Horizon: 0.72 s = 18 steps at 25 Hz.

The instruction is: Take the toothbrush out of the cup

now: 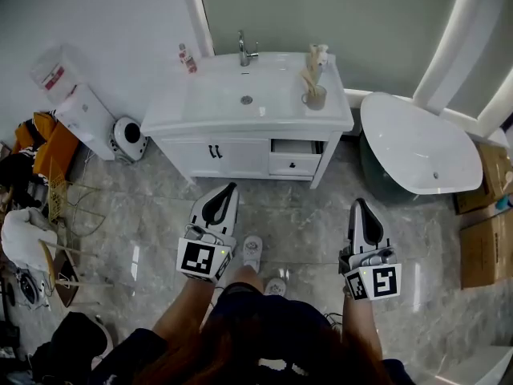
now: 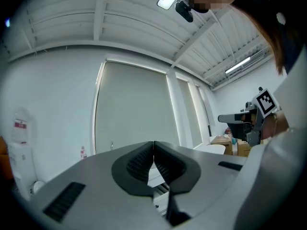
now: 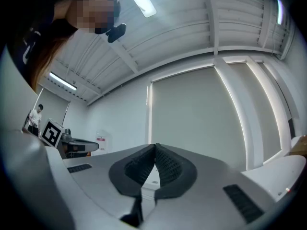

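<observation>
A beige cup (image 1: 314, 97) stands on the right side of the white vanity top (image 1: 168, 119), with a toothbrush (image 1: 308, 79) and other items leaning out of it. My left gripper (image 1: 232, 186) is shut and empty, held over the floor in front of the cabinet. My right gripper (image 1: 358, 202) is also shut and empty, to the right at about the same distance. In the left gripper view the left gripper (image 2: 153, 143) has its jaws closed tip to tip. The right gripper (image 3: 155, 146) in its own view likewise shows jaws pressed together. Both point toward the wall and window.
A basin with a faucet (image 1: 245, 51) sits in the vanity, a small bottle (image 1: 187, 58) at its back left. One drawer (image 1: 294, 156) stands ajar. A white bathtub (image 1: 417, 147) is to the right, cardboard boxes (image 1: 485, 247) beyond it. Clutter and a white appliance (image 1: 90, 119) fill the left.
</observation>
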Each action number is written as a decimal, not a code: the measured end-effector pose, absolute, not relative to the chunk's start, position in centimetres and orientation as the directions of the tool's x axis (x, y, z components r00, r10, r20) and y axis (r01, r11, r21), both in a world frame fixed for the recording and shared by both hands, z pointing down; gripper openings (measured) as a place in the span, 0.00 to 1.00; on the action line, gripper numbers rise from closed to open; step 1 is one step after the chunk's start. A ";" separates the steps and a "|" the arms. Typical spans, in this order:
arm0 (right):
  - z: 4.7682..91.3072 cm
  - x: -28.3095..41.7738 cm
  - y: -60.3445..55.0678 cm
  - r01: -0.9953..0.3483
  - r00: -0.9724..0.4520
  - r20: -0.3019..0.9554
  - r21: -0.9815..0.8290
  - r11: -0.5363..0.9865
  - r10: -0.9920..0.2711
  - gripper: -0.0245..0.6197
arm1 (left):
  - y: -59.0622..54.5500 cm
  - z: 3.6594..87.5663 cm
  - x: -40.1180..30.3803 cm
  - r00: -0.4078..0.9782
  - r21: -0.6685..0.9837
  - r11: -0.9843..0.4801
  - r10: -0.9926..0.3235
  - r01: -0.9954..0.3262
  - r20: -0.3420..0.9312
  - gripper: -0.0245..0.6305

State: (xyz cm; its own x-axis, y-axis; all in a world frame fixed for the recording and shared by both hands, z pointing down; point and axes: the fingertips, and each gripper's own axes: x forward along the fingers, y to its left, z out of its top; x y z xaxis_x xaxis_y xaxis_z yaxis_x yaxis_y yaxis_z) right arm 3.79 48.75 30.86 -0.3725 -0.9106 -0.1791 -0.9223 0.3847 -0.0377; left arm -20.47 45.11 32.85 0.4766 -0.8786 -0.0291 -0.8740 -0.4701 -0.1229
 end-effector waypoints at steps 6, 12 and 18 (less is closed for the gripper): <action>31.2 5.0 48.1 -0.924 -0.347 -0.183 -0.101 0.369 -0.920 0.06 | 44.2 33.0 -19.9 0.474 -0.100 -0.469 -0.880 -0.877 -0.027 0.07; 31.6 4.8 44.9 -0.920 -0.355 -0.163 -0.113 0.374 -0.921 0.06 | 40.9 33.0 -19.7 0.475 -0.090 -0.471 -0.879 -0.877 -0.029 0.07; 32.1 4.1 40.1 -0.919 -0.353 -0.149 -0.129 0.373 -0.924 0.06 | 35.4 33.7 -19.9 0.487 -0.068 -0.484 -0.873 -0.872 -0.034 0.07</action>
State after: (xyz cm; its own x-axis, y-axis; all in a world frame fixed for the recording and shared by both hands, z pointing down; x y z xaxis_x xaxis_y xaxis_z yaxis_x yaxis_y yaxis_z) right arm 4.15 40.15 32.14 -0.3534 -0.9235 -0.1490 -0.9190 0.3725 -0.1292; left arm -19.85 35.40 33.72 0.4868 -0.8729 -0.0339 -0.8725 -0.4839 -0.0680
